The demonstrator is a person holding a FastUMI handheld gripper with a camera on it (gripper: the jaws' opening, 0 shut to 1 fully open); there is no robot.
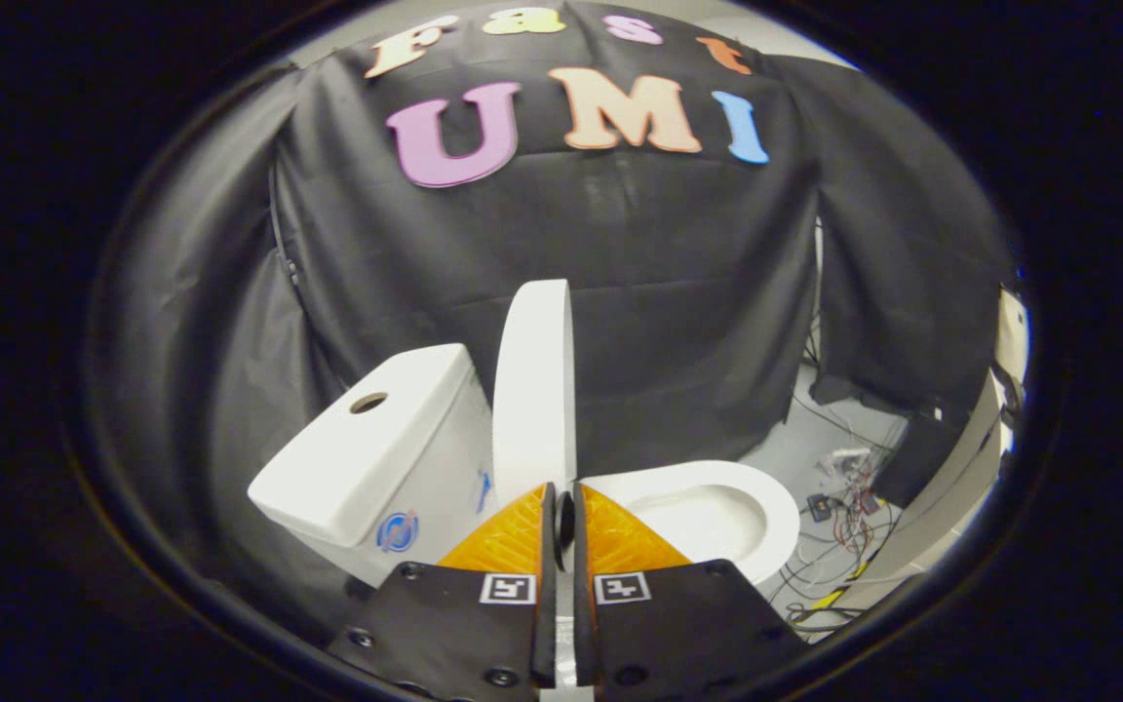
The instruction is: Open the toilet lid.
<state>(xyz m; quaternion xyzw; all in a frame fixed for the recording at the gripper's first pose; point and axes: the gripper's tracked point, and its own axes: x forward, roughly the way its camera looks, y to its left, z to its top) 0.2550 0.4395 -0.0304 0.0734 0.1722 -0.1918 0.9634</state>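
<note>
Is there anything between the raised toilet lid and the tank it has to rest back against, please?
Nothing visible stands in the way. The toilet lid stands upright on edge, just ahead of the gripper, whose jaws are nearly closed around its lower edge. The tank sits beside the lid with no object between them.

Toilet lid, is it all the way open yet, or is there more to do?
Nearly done. The toilet lid already stands upright beside the tank, and the bowl is uncovered. The gripper sits at the lid's lower edge, fingers almost closed; whether they pinch it is unclear. Left: leave the lid resting and pull away.
</note>
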